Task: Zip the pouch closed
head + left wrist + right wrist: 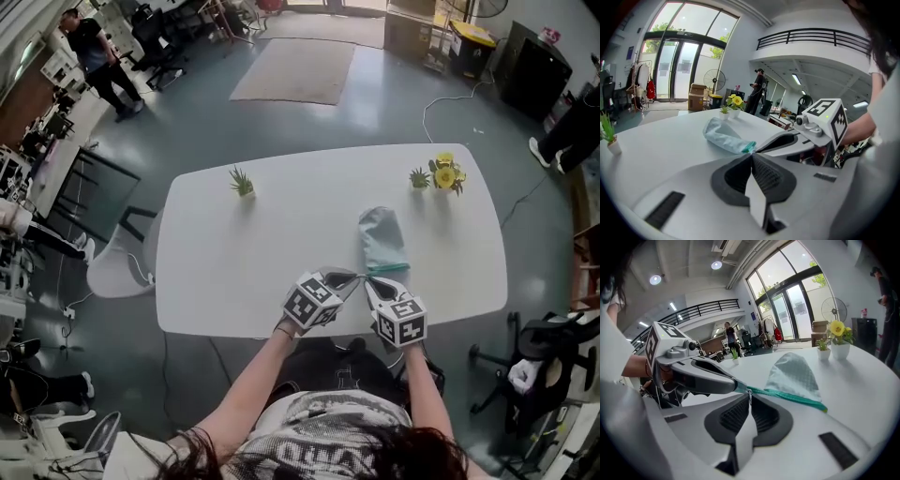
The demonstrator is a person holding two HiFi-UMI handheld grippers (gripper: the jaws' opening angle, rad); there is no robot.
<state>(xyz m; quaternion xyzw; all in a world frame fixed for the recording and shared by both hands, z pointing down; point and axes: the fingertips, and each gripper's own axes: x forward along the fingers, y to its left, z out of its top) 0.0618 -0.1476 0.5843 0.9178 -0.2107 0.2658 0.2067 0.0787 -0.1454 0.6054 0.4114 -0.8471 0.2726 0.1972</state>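
Clamps the left gripper (pixel 753 153) shut on the near teal corner of the pouch (pixel 382 239), jaws pressed together at the tip. Pinches with the right gripper (pixel 750 393) a small metal tab, apparently the zip pull (pixel 750 397), at that same end, jaws together on it, tips of both grippers just beside each other. Holds the teal zip band (pixel 787 396) straight from the tips out along the pouch's edge. Has the pale blue-green pouch lying flat on the white surface (pixel 234 253), near end at the front edge, far end pointing away. Shows further out a small green plant (pixel 242 181) well apart at far left, another small plant (pixel 418 177) just beside yellow flowers (pixel 445 172) beyond the pouch's far end. Shows past the surface a rug (pixel 295 70) on the floor
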